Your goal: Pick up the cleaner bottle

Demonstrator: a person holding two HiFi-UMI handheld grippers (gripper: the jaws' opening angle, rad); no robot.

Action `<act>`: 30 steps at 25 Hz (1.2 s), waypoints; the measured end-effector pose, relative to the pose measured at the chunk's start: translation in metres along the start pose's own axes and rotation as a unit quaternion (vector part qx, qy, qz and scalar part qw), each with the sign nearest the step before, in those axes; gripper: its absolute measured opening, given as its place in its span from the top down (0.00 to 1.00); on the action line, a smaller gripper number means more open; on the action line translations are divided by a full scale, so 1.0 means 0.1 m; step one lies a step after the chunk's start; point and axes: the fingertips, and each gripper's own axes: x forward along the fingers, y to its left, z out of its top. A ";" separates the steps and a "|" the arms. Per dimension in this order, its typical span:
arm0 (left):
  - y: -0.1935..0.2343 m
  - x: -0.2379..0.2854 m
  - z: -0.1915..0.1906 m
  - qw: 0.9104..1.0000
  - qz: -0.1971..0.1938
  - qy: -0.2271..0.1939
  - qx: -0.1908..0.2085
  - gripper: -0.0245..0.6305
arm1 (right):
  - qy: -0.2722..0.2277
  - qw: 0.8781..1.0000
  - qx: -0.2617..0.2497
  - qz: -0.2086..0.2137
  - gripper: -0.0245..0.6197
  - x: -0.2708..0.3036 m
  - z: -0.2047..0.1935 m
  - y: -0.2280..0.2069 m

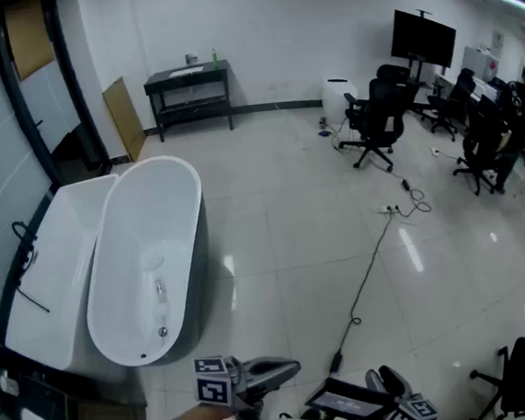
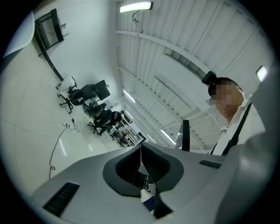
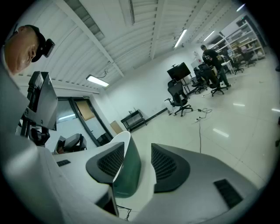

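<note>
Left gripper (image 2: 141, 162): jaws pressed together, empty. Right gripper (image 3: 145, 162): jaws spread, empty. Cleaner bottle (image 1: 213, 56): probably the green one on the black table (image 1: 165, 79), well ahead of both. Step: approach pending; next, close that gap.

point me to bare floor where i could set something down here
Widest bare tile lies between the tub and the cable, running up to the table. Another patch sits right of the cable, before the chairs. Crowded: the chairs at the far right, and the corner left of the tub.
</note>
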 end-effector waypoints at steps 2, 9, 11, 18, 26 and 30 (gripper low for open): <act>0.00 -0.09 0.07 1.000 0.007 -0.007 0.008 0.96 | -0.007 1.000 -0.001 0.013 0.65 0.10 0.03 0.10; -0.03 -0.35 0.16 0.998 0.033 -0.044 0.032 0.96 | -0.018 0.996 -0.013 0.084 0.66 0.33 0.08 0.53; -0.05 -0.40 0.17 0.997 0.039 -0.053 0.037 0.96 | -0.010 0.994 -0.019 0.107 0.66 0.38 0.06 0.65; -0.08 -0.53 0.19 0.995 0.055 -0.067 0.057 0.96 | 0.015 0.992 -0.010 0.128 0.65 0.46 -0.02 0.74; -0.12 -0.65 0.32 0.990 0.073 -0.082 0.089 0.96 | -0.005 0.990 0.005 0.142 0.65 0.43 0.04 0.83; -0.11 -0.72 0.32 0.988 0.085 -0.086 0.096 0.96 | 0.000 0.988 0.020 0.154 0.66 0.38 0.02 0.91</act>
